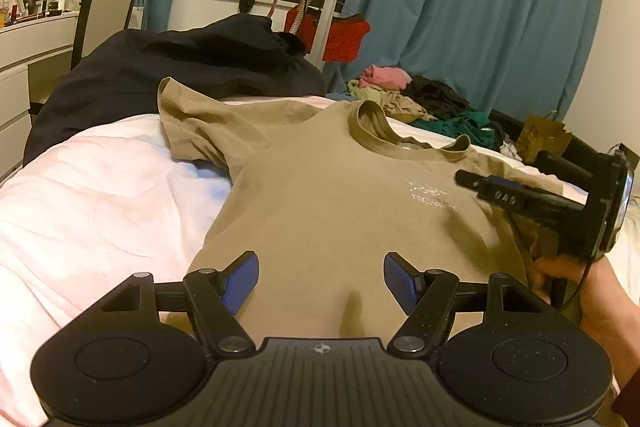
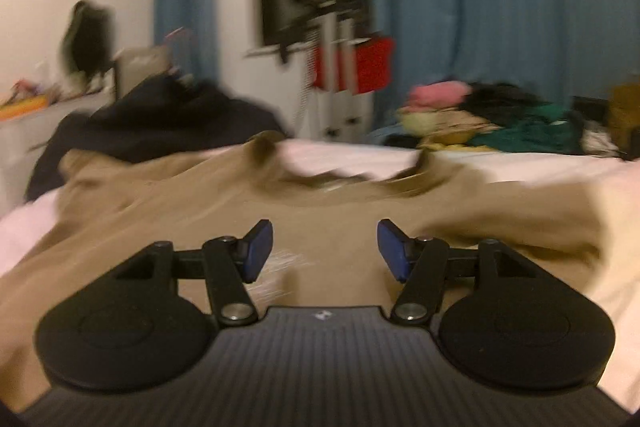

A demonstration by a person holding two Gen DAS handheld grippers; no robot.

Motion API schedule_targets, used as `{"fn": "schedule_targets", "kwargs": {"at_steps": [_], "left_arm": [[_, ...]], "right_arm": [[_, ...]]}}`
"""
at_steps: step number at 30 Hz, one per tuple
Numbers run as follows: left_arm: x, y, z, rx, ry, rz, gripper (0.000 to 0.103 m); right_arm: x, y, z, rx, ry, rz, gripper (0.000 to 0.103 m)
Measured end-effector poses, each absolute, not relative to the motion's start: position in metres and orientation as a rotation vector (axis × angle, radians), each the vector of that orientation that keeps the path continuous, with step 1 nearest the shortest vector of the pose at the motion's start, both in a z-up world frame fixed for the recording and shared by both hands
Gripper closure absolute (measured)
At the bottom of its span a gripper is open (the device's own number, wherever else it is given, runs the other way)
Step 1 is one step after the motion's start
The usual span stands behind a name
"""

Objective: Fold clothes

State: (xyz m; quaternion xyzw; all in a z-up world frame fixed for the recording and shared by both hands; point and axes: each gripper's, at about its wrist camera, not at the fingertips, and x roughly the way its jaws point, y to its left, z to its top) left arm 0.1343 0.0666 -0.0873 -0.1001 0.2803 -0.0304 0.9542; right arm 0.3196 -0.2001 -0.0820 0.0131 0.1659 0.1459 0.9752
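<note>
We see the tan T-shirt (image 1: pixel 320 187) flat on the bed (image 1: pixel 100 195), collar toward frame top, beneath our released left gripper (image 1: pixel 320 281), while our right gripper (image 2: pixel 325 251), seemingly empty-jawed, sits at its right edge.

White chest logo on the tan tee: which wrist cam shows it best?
Left wrist. The logo on the tan T-shirt is sharp there, partly behind the right gripper. Right wrist view is motion-blurred; only a faint white smear shows.
</note>
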Motion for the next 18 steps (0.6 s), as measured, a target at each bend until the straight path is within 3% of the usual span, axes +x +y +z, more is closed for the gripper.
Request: {"fn": "schedule_targets", "kwargs": {"at_steps": [9,14,18], "left_arm": [[0.133,0.061,-0.085,-0.177,0.557,-0.114,0.032],[0.130,0.030,-0.085,-0.065,0.549,-0.233,0.032],[0.130,-0.015,-0.082,0.069,0.524,-0.363,0.032]], "right_arm": [[0.253,-0.249,-0.036,0.260,0.311,0.098,0.042],[0.154,-0.289,0.002,0.403,0.351,-0.122,0.040],[0.076,-0.302,0.001,0.478,0.292,-0.194,0.040]]}}
